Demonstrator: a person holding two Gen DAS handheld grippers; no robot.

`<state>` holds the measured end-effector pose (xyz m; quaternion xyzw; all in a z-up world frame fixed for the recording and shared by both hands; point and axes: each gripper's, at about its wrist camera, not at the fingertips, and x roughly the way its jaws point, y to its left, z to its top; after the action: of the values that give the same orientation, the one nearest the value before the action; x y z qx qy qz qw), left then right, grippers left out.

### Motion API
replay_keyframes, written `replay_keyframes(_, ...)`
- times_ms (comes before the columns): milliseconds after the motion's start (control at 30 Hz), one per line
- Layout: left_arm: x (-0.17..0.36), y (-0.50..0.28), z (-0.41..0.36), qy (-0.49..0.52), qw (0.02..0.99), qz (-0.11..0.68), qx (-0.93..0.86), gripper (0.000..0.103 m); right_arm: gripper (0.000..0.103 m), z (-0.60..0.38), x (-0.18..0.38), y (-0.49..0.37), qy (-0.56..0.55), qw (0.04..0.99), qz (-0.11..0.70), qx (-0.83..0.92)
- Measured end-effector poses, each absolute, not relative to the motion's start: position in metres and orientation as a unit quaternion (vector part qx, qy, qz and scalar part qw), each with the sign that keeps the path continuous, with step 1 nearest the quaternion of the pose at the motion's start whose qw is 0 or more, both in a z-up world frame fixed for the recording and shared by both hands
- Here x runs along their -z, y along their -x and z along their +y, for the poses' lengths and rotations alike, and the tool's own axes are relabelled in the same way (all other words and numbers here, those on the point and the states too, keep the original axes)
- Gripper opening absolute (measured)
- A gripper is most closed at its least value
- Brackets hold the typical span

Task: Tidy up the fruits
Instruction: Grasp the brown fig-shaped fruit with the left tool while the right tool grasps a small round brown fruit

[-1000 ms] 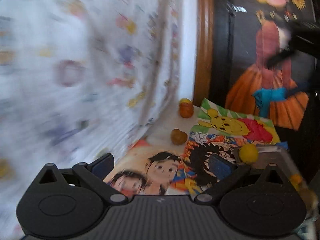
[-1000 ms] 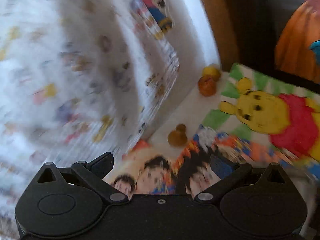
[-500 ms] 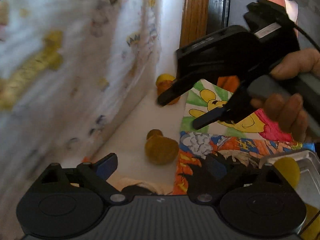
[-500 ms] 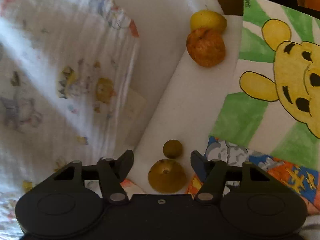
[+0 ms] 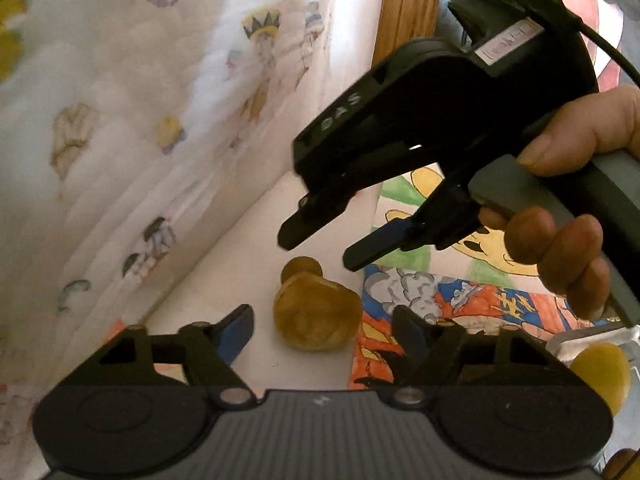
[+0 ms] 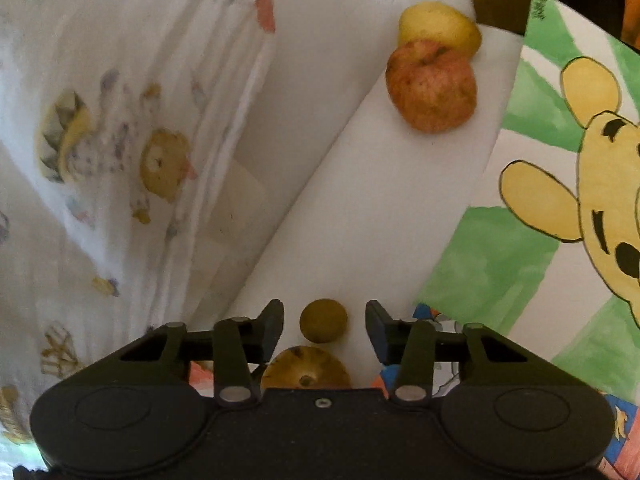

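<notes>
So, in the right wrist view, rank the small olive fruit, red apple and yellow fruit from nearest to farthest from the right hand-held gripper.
1. Small olive fruit, between the open jaws of the right hand-held gripper, untouched.
2. Red apple, farther up the white surface.
3. Yellow fruit, just behind the apple.

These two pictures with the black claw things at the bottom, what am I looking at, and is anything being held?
Each picture comes from a camera on a hand-held gripper, looking forward along its two fingers. In the left one, the left gripper straddles a brown fruit without pressing on it; ahead, a hand holds the right gripper. The right view shows that gripper from its own camera, around a small round fruit, pads not touching. Both sets of jaws have just been closing. Nothing is held yet. Further off lie a red apple and a yellow fruit, beside cartoon drawings.
</notes>
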<state>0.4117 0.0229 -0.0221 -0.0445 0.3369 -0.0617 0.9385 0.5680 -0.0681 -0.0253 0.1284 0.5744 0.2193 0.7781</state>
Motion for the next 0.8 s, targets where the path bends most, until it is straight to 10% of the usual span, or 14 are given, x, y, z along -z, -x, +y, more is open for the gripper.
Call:
replay_keyframes(100, 0.032, -0.422, 0.022, 0.054, 0.934, 0.349, 0.058, 0.056, 0.029, -0.058, 0.027, -0.571, -0.108, 0.779, 0.575, -0.226)
replay_keyframes(800, 0.034, -0.347, 0.064, 0.132, 0.945, 0.289, 0.075, 0.05, 0.029, -0.108, -0.026, -0.491, -0.155, 0.827, 0.486, -0.237)
